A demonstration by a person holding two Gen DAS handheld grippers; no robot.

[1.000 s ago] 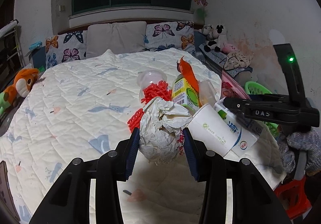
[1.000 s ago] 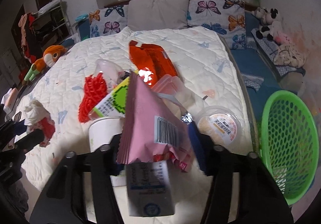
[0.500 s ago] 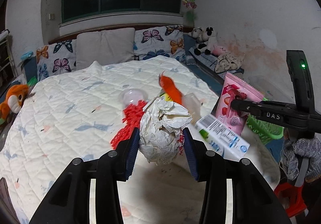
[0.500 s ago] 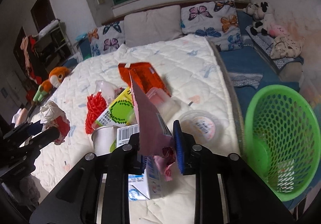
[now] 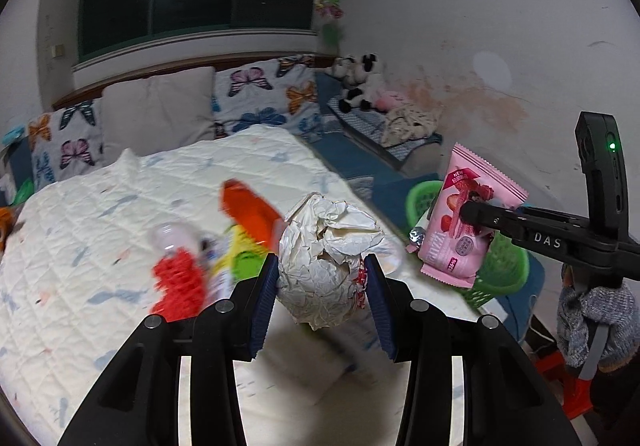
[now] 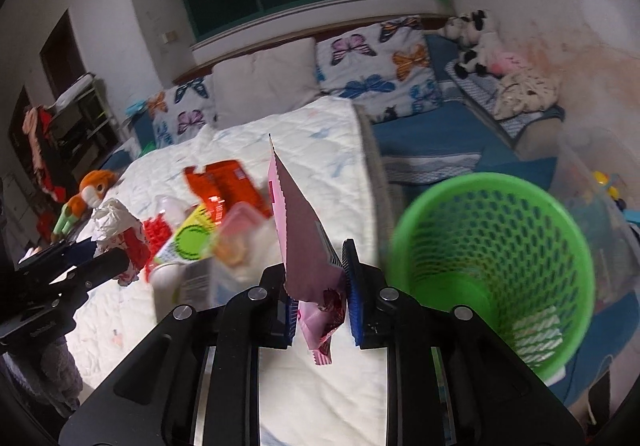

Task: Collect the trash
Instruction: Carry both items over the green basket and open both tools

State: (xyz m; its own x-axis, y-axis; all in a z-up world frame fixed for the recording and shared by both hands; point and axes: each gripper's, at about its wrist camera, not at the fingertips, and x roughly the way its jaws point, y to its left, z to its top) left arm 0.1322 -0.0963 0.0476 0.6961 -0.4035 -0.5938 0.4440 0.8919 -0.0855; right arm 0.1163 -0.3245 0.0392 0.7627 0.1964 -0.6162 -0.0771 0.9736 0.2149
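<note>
A: Status? 2 grippers, both loaded?

B: Yes. Left gripper [image 5: 320, 278] is clamped on a paper ball [image 5: 326, 262], clear of the bed [image 5: 100, 286]. Right gripper [image 6: 318, 286] is pinched flat on a pink wrapper [image 6: 298, 230], beside the green basket [image 6: 492, 258] off the bed's right edge.

A: Handling?

B: Both look light. Ball is soft and would crush; mid-body grip is fine. Wrapper looks thin, floppy, probably slick. It's held near the bottom seam, so the top flaps.

A: Remaining?

B: Pile near the bed's right edge.
</note>
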